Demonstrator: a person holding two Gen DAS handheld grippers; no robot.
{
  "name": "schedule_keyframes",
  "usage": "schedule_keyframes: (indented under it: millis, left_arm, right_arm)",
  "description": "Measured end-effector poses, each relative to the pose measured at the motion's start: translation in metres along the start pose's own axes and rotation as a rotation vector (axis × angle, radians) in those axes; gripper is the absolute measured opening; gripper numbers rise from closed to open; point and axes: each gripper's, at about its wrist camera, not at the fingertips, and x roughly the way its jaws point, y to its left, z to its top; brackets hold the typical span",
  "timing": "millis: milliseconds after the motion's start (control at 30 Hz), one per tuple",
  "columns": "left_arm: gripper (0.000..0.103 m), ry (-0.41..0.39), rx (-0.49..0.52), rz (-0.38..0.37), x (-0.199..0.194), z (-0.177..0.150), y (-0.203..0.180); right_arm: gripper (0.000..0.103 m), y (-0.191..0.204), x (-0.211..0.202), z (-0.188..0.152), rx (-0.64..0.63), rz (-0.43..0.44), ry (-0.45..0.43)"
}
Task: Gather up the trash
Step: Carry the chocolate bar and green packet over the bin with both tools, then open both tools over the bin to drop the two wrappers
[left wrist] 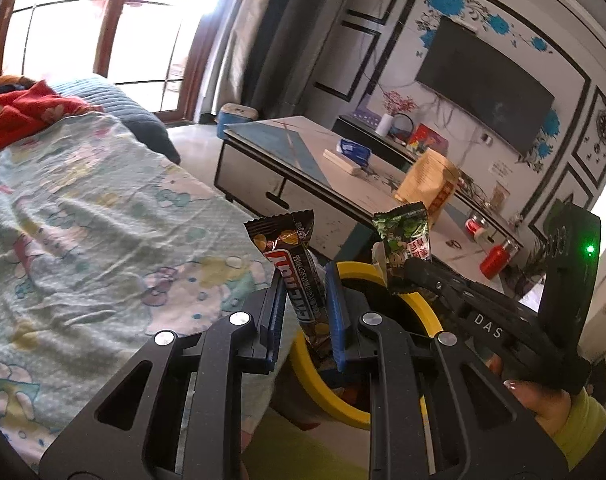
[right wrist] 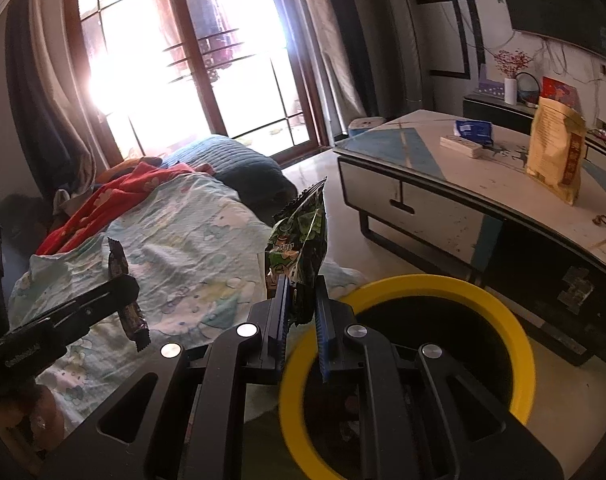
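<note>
My left gripper [left wrist: 303,300] is shut on a dark brown snack-bar wrapper [left wrist: 291,264], held upright over the rim of a yellow-rimmed trash bin [left wrist: 423,300]. My right gripper [right wrist: 301,304] is shut on a green snack wrapper [right wrist: 299,240], held upright at the left rim of the same bin [right wrist: 515,332]. In the left wrist view the right gripper [left wrist: 403,272] reaches in from the right with the green wrapper [left wrist: 407,244]. In the right wrist view the left gripper [right wrist: 123,292] shows at the left with the brown wrapper [right wrist: 121,268].
A sofa under a pale cartoon-print sheet [left wrist: 83,220] lies to the left, with a red blanket [left wrist: 19,116]. A low coffee table [right wrist: 463,184] stands to the right, bearing a yellow bag [right wrist: 555,152], a blue packet [right wrist: 473,128] and a power strip [right wrist: 463,146].
</note>
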Motion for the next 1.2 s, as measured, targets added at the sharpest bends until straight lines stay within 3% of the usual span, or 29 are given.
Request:
schedule_keyframes:
  millis: [667, 1000, 1200]
  left_arm:
    - [0.014, 0.101, 0.188, -0.073, 0.040, -0.027, -0.075]
    - [0.015, 0.165, 0.251, -0.107, 0.067, -0.037, -0.094]
    - [0.015, 0.200, 0.288, -0.112, 0.086, -0.042, -0.103]
  right_arm:
    - [0.014, -0.082, -0.022, -0.032, 0.132, -0.112, 0.038]
    - [0.015, -0.112, -0.026, -0.050, 0.198, -0.117, 0.070]
    - [0.021, -0.120, -0.024, -0.058, 0.226, -0.111, 0.092]
